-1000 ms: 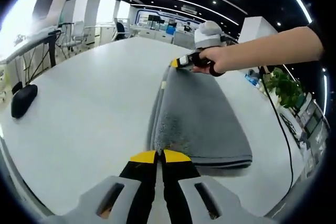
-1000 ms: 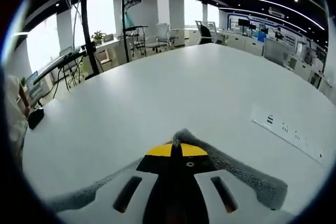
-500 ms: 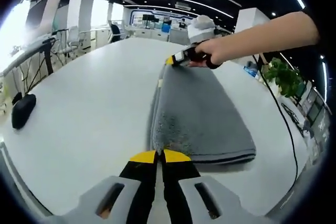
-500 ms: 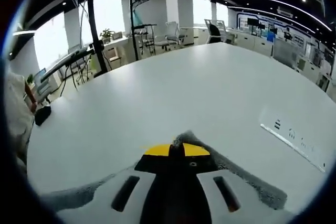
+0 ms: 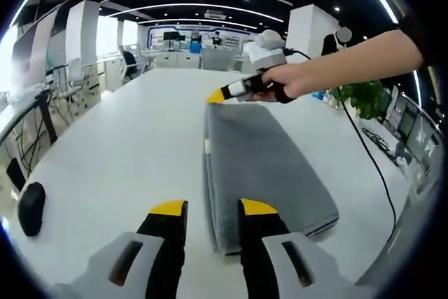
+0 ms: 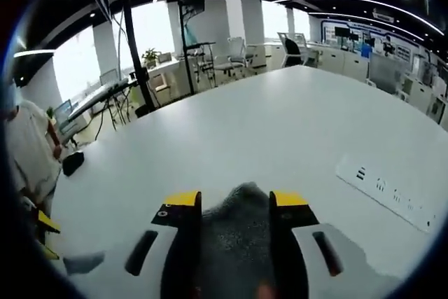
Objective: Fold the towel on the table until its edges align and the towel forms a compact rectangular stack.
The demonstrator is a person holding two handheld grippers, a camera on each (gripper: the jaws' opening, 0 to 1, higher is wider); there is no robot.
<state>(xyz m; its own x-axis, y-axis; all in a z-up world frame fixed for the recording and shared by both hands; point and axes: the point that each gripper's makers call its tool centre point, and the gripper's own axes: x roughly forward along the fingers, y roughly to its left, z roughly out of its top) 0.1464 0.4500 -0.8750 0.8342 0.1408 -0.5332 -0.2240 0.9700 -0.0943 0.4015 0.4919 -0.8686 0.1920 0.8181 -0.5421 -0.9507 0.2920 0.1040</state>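
On the white table (image 5: pixel 105 166) the grey towel (image 5: pixel 262 166) lies folded into a long narrow stack, running away from my left gripper (image 5: pixel 206 207) toward my right one. Left jaws stand spread, yellow tips apart, with the towel's near corner sitting between and just ahead of them; nothing is pinched. In the left gripper view my right gripper (image 5: pixel 225 93) hovers at the far end of the stack, held in my right hand (image 5: pixel 280 83), its yellow tip just at the far corner. In the right gripper view the right gripper (image 6: pixel 236 199) also shows its jaws parted, grey pile of the towel (image 6: pixel 236 229) lying between them, not clamped as far as I can tell. Reading: both ends let go at matching corners so the fold lies flat under its own weight. Layers visible along the near right edge look stacked and fairly even; a pale tag shows on the left long edge. Judgement: fold in hand is down, and the towel is already a compact rectangle, though another fold across its length may be wanted to shorten it. Next move would call for checking edge alignment before regripping. Risk: dragging a corner askew when lifting the jaws clear. A dark mouse-like object (image 5: pixel 31 208) sits well apart at the table's left edge; a power strip (image 6: pixel 392 194) lies flush in the tabletop to the right.
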